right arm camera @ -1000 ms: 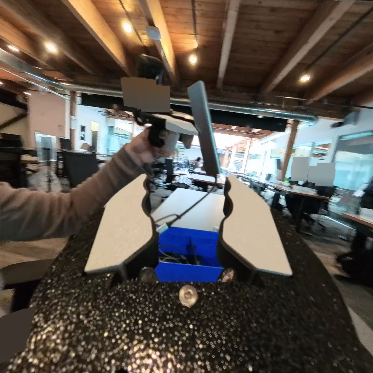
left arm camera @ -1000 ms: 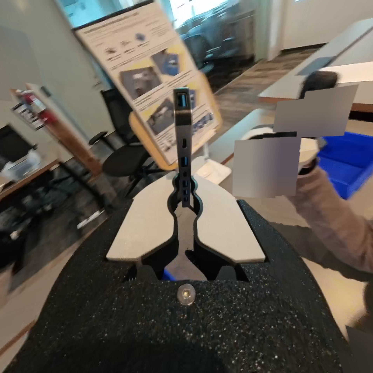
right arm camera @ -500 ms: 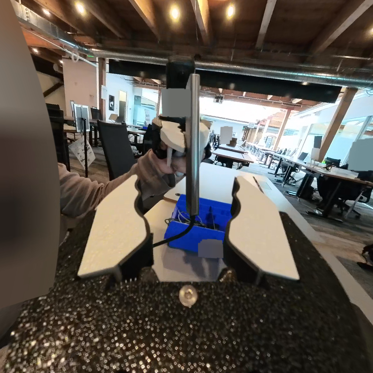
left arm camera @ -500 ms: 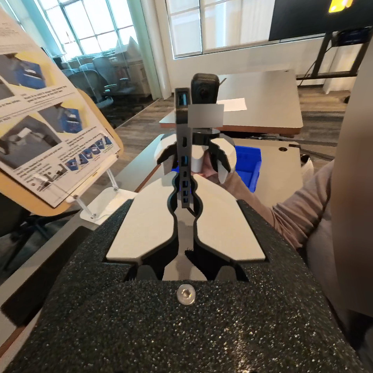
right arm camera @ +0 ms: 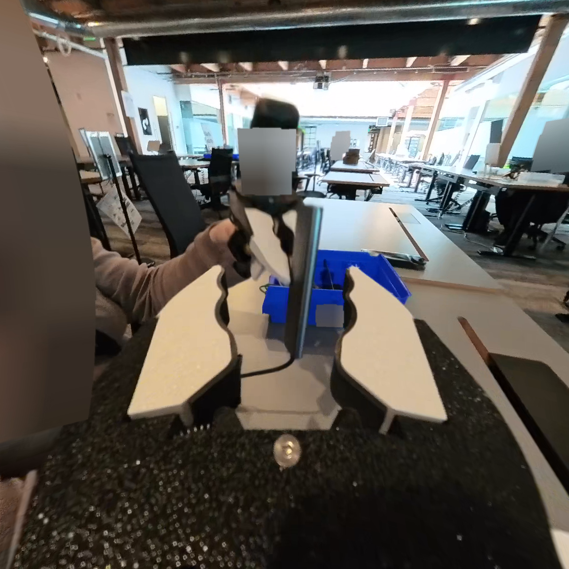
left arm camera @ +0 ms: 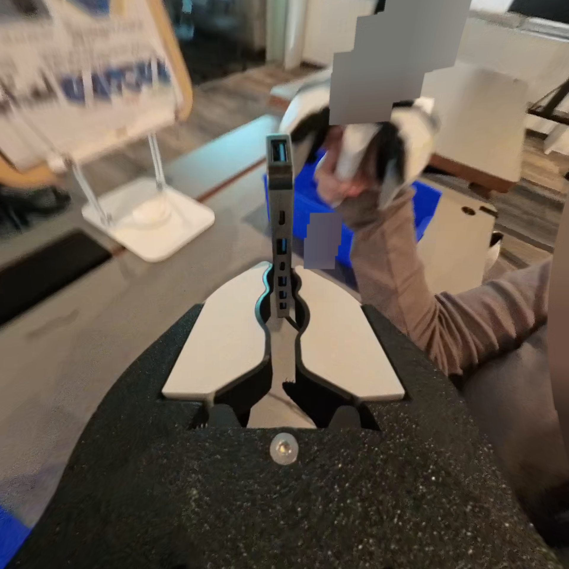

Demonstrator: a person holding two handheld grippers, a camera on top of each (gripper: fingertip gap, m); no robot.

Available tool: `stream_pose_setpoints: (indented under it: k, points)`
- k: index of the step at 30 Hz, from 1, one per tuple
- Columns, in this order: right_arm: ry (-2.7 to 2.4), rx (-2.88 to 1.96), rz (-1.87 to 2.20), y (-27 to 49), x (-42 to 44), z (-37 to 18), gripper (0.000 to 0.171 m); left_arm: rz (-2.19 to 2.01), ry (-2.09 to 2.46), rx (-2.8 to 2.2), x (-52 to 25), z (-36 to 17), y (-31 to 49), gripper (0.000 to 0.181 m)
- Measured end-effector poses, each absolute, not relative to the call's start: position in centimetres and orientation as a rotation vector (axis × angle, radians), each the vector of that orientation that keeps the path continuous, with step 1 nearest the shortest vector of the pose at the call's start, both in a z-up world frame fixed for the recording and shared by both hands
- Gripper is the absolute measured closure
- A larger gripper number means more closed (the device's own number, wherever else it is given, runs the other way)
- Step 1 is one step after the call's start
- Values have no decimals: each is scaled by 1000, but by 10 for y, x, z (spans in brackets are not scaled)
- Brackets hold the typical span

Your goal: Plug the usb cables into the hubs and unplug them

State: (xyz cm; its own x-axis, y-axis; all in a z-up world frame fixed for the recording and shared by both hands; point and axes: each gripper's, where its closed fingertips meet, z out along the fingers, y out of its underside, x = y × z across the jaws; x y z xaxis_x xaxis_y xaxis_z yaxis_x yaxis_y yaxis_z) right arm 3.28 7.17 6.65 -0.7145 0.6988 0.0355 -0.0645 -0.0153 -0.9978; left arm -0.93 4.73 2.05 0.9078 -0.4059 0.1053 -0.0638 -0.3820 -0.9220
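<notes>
My left gripper (left arm camera: 280,277) is shut on the lower end of a grey USB hub (left arm camera: 278,215) and holds it upright above the table, ports facing the camera. In the right wrist view the same hub (right arm camera: 303,277) stands on edge, with its black cable (right arm camera: 271,369) hanging from its lower end. My right gripper (right arm camera: 285,271) is open and empty, and the hub shows beyond the gap between its jaws. Its white fingers (left arm camera: 418,132) show in the left wrist view, beyond the hub to the right. A blue bin (right arm camera: 378,277) with cables sits behind the hub.
A tilted sign on a white stand (left arm camera: 147,221) is on the table (right arm camera: 369,221) at the left. A black inset (left arm camera: 46,264) lies near the table edge. A dark flat object (right arm camera: 397,257) lies behind the bin. A person's sleeved arm (left arm camera: 385,261) reaches across at the right. Left tips to right tips: about 7 cm.
Both grippers have tipped downward, so the views swung from ceiling and room to the table and blue bin. The hub stays in the left gripper. The right gripper stays open.
</notes>
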Motion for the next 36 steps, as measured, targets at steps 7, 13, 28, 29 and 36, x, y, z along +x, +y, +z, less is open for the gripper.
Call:
stream_pose_setpoints:
  k: [7, 13, 28, 29, 36]
  points:
    - [-1596, -765, 1775, 105, 62, 61, 104, -730, 62, -2280, -5, -106, 78, 171]
    - [-1591, -761, 1783, 107, 63, 61, 105, -1017, -129, -2386, -14, -156, 103, 171]
    - [-1681, -858, 1760, 104, 38, 46, 105, -1033, -201, -2178, -30, -130, 116, 119]
    - [-1685, -850, 1749, 102, 37, 47, 105, -970, -150, -2136, -30, -112, 112, 119]
    - [-1699, -833, 1696, 97, 32, 49, 106, -164, 27, -2079, -100, -15, 15, 141]
